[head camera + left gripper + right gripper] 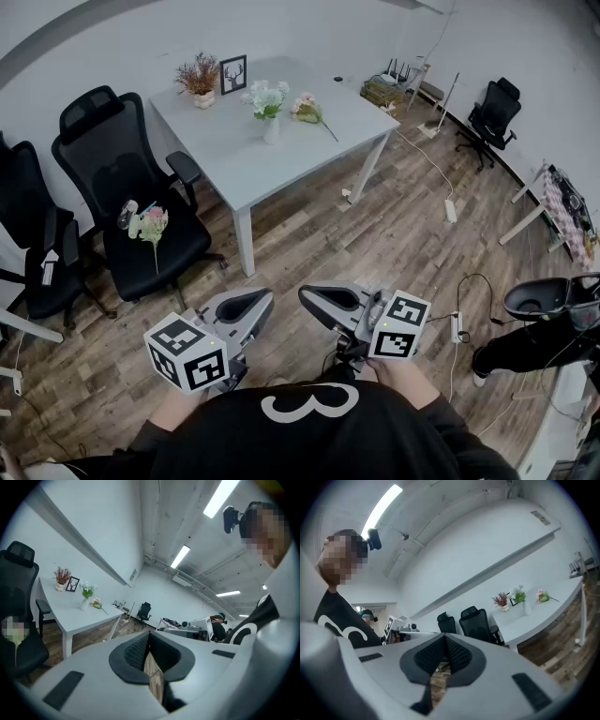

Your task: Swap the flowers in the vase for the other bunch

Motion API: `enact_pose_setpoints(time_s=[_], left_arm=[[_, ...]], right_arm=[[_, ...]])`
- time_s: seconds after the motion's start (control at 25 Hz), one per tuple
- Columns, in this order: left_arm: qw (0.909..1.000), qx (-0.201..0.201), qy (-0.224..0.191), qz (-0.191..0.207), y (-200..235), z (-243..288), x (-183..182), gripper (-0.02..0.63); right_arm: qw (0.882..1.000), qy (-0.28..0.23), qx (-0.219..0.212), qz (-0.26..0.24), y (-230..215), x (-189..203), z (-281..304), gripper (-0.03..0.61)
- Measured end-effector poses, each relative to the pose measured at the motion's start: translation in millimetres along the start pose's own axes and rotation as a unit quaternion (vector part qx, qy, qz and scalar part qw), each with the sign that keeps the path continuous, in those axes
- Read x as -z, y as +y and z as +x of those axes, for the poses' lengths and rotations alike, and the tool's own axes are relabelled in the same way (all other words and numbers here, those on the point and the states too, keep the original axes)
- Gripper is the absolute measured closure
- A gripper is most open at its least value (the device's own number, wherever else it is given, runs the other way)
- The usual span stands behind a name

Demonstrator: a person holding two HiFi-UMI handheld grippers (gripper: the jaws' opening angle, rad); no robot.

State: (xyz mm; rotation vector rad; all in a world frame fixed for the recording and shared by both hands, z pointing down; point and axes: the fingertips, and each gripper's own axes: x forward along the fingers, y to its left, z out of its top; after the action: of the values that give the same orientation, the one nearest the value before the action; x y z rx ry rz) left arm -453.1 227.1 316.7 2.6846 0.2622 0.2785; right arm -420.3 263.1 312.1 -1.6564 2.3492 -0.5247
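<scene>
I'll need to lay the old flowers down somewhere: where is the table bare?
The near half of the table, from the vase to the front edge, is bare; so is the right corner past the loose pink bunch. Crowded: the back left, with potted plant and picture frame.

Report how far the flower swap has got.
Done: nothing; the white flowers stand in the vase and the pink bunch lies on the table beside it. In hand: nothing; the left tool and right tool are shut, empty, well short of the table. Left: the whole swap.
</scene>
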Motion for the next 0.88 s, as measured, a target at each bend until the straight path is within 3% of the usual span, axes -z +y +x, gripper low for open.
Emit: enact_pose_setpoints(time_s=[0.4,0.6,0.88], left_arm=[[0.9999,0.011,-0.011,-0.001,2,1,-5,0.601],[0.9998,0.019,-0.011,0.003,1,16,-8,0.601],[0.9999,0.011,0.004,-0.011,4,59,-8,0.601]], right_arm=[[1.0,0.003,0.001,-0.022,2,-4,4,0.572],[0.998,0.002,0.029,-0.06,-9,-10,-3,0.571],[0.999,-0.015,0.027,-0.02,-55,-14,-27,0.571]])
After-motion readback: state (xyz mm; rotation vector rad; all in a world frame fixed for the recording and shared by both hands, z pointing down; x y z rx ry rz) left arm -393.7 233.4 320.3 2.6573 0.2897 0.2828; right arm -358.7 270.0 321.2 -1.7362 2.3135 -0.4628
